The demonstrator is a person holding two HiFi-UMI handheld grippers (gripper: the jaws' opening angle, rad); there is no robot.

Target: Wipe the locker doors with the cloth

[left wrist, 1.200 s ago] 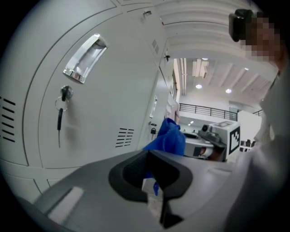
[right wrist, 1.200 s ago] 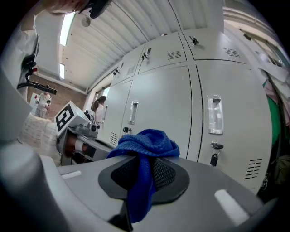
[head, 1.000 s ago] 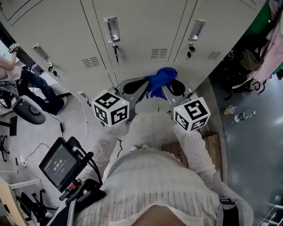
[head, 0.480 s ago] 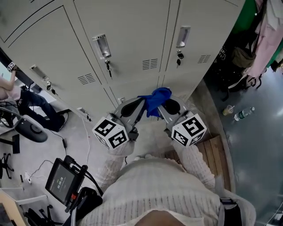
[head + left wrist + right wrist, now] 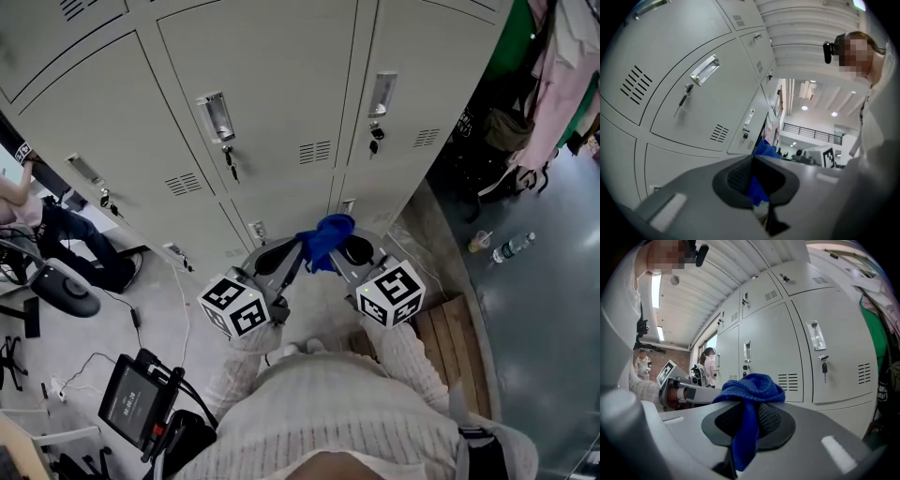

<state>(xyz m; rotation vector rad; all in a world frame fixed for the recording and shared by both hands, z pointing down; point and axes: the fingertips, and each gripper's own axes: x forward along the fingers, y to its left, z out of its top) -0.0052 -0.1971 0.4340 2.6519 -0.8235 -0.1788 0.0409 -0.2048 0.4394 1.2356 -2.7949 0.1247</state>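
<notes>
While adjacent, both claws (image 5: 298, 253) (image 5: 337, 251) on cloth (image 5: 325, 236).

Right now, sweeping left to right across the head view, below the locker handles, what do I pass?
The screen on its stand → left gripper's marker cube → blue cloth → right gripper's marker cube → cup → bottle.

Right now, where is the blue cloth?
The blue woven cloth is clamped by the left gripper and right gripper, mid head view, before grey locker doors.

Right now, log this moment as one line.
left gripper: shut on blue cloth | right gripper: shut on blue cloth | blue cloth clear of locker doors | wipe: no contact
</notes>
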